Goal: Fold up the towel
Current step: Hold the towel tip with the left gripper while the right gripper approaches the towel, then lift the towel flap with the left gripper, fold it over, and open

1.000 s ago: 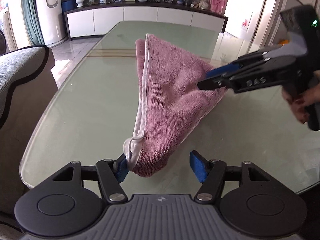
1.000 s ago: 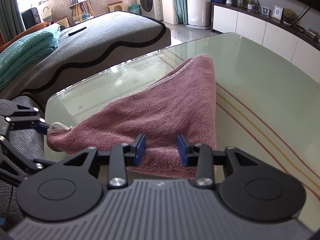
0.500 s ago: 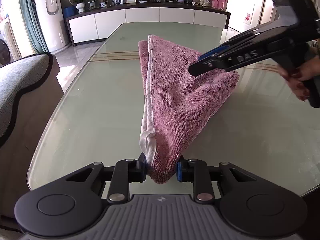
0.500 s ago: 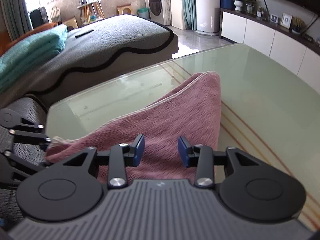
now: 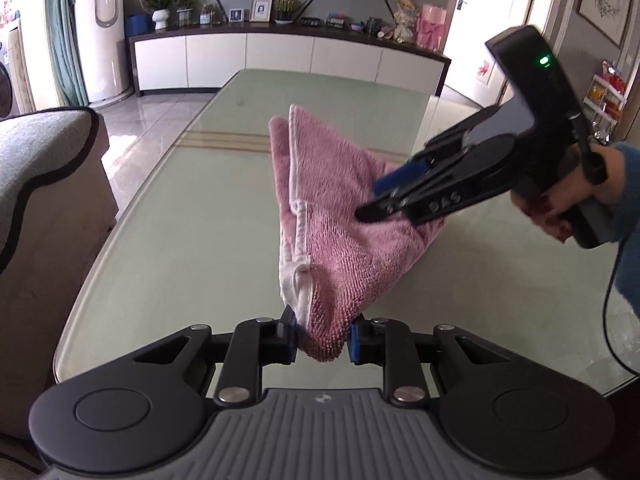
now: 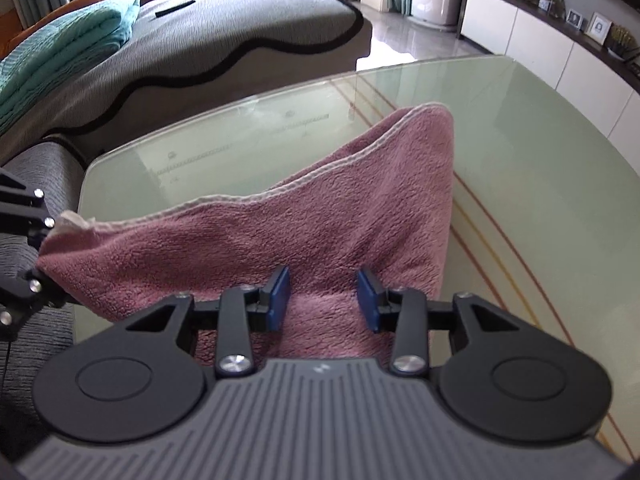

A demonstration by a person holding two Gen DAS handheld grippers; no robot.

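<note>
A pink towel (image 5: 340, 208) with a white hem, folded double, hangs lifted over the glass table (image 5: 192, 216). My left gripper (image 5: 322, 338) is shut on the towel's near corner with its white loop. My right gripper (image 5: 370, 204) comes in from the right, held by a hand, its blue pads open against the towel's right side. In the right wrist view the towel (image 6: 304, 224) stretches from the left gripper (image 6: 38, 256) at the left edge to the far corner, and my right gripper (image 6: 323, 296) is open with towel between its fingers.
A grey sofa (image 5: 36, 160) stands left of the table, with a teal blanket (image 6: 60, 44) on it. A white sideboard (image 5: 280, 60) with plants and photos lines the far wall. The table's near edge (image 5: 120, 328) runs just before my left gripper.
My left gripper closed on the towel's near corner and lifted it. My right gripper rose, then came back down onto the towel's right side, still open.
</note>
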